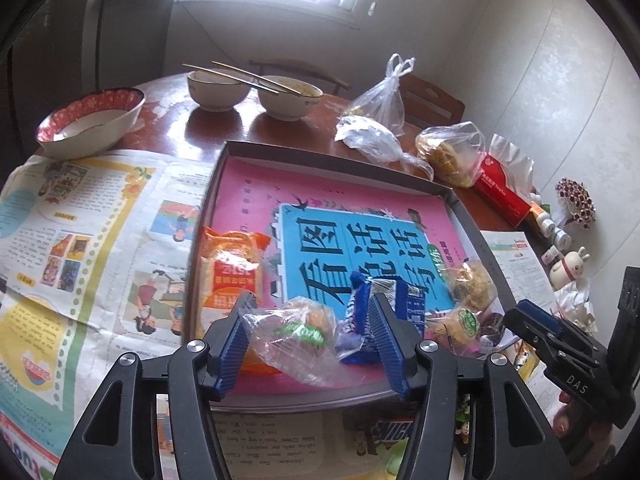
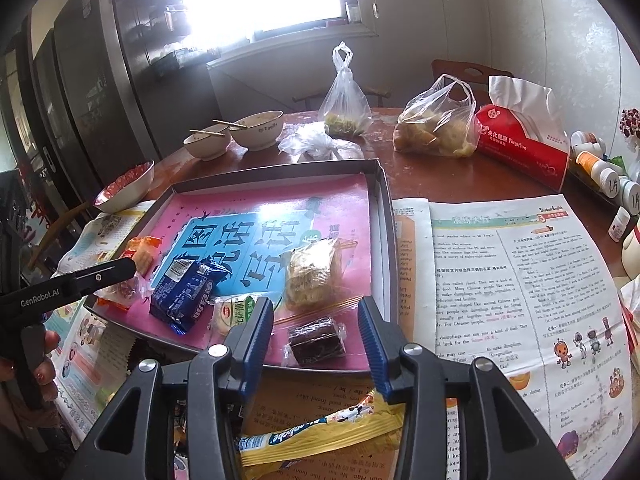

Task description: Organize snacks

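"GenRobot.AI" in white on black body of left hand-held gripper (image 2: 120,270). "DAS" on right hand-held gripper (image 1: 532,320). "Family" on pale bowl (image 2: 258,130). "TangHuo" plus Chinese characters on red tissue pack (image 2: 524,146). Large Chinese characters, upside down, on blue book cover (image 1: 360,248) inside tray. "SNICKERS", partly hidden, on dark bar (image 1: 394,430). English lesson text on newspaper (image 2: 520,280).

L hand-held gripper (image 1: 314,322) agape, R hand-held gripper (image 2: 316,320) agape
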Tool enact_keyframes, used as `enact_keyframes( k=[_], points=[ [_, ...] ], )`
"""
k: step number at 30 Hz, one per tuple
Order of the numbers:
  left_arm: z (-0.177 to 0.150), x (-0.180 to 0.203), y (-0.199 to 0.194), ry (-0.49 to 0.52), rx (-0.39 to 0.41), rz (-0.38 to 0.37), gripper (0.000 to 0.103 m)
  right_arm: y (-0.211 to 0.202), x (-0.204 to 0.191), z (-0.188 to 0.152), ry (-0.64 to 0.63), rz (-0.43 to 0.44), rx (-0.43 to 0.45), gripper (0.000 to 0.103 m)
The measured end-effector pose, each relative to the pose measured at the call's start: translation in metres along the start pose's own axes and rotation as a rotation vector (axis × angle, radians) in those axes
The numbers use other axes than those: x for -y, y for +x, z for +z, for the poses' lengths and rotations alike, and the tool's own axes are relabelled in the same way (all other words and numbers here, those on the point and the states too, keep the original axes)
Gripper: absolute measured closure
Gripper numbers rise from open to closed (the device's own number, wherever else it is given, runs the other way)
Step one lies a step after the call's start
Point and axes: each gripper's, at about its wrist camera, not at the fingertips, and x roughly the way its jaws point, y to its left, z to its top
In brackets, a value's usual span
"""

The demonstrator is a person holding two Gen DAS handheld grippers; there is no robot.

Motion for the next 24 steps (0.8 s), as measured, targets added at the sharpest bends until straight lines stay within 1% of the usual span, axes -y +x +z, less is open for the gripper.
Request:
enact_keyframes(
  k=[11, 15, 24],
  points=[
    [0.002, -0.002, -0.011, 0.0, 0.03, 0.015, 0.038, -0.01, -0.001, 0.002, 0.001, 0.005, 0.024, 0.058],
    [0.001, 0.001, -0.017, 0.008, 0.042, 0.012, 0.034, -0.015, -0.002, 0.004, 0.003, 0.006, 0.039, 0.051],
    [-0.002, 0.005, -0.036, 0.016, 0.071, -0.002, 0.029, -0.024, -0.003, 0.006, 0.008, 0.008, 0.062, 0.045]
  ],
)
